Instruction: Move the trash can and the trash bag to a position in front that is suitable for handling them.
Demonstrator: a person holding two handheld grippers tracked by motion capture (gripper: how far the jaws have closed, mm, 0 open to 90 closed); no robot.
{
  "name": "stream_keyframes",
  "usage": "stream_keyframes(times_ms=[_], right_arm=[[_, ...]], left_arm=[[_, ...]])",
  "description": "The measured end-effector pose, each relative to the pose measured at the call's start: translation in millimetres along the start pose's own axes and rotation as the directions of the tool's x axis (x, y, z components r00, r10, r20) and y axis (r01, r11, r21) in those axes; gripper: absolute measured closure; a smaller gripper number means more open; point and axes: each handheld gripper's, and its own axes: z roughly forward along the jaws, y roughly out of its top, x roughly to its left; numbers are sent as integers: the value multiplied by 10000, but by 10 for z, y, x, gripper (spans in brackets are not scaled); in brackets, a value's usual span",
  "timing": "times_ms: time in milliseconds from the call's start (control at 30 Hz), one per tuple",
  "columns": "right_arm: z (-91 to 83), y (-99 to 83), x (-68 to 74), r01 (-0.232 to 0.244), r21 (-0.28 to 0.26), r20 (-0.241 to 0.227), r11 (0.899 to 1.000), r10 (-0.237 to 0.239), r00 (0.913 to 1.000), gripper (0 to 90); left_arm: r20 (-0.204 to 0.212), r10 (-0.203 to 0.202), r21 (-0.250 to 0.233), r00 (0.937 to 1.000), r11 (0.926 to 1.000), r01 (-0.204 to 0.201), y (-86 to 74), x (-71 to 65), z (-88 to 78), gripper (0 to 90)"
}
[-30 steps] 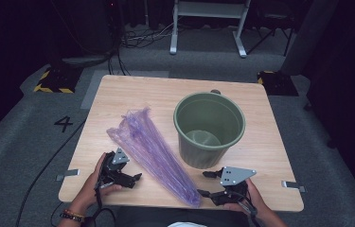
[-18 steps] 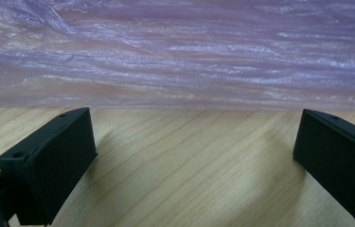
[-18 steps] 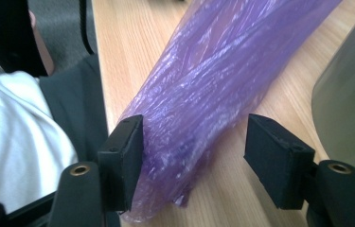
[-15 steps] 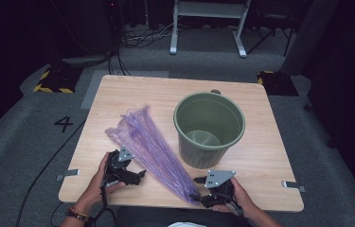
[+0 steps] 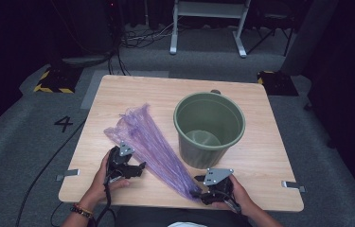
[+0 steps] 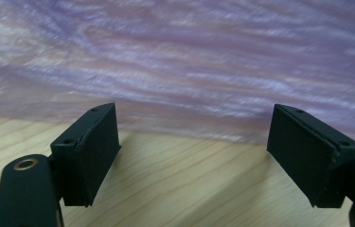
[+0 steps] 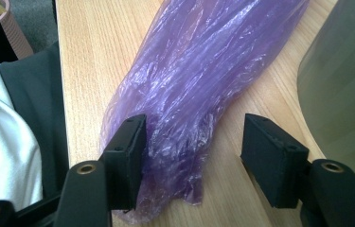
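A long purple plastic bag point(image 5: 154, 146) lies slantwise across the wooden surface point(image 5: 260, 156), its narrow end at the near edge and its wider end toward the left edge. Just beside it on the right stands a green bucket point(image 5: 209, 127), upright, nothing visible inside. The right gripper point(image 5: 202, 194) straddles the bag's narrow end, jaws spread, one touching the plastic. The left gripper point(image 5: 139, 166) faces the bag's side, jaws just closing a little yet wide apart with nothing between.
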Motion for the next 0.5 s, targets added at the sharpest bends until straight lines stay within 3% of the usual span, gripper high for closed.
stream_keyframes(times_ms=[67,167,200,267,300,333,433,500], right_arm=[[1,-2,-1,21,-8,-7,10000,-21,10000,412],[0,-3,4,89,-21,29,10000,-89,10000,412],[1,-3,7,129,-33,56,9999,-129,9999,412],[0,-4,11,176,-40,90,9998,-175,9998,413],[0,-5,11,179,-52,89,9998,-179,9998,412],[0,-6,11,144,-57,86,9999,-143,9999,410],[1,-9,7,135,-70,76,9999,-134,9999,408],[1,-9,9,148,-76,96,9999,-148,9998,407]], left_arm=[[103,73,-66,9999,10000,-72,38,-24,9,163],[128,-121,-256,9998,9996,124,115,-85,24,167],[30,34,-277,10000,9996,-34,139,-113,26,171],[45,-81,-409,10000,9991,82,183,-148,30,170],[367,-352,-480,9987,9982,370,238,-167,46,171],[218,-328,-442,9992,9985,337,276,-193,71,166],[538,-506,-587,9973,9968,538,338,-225,134,164],[427,-525,-475,9977,9974,546,388,-245,194,168]])
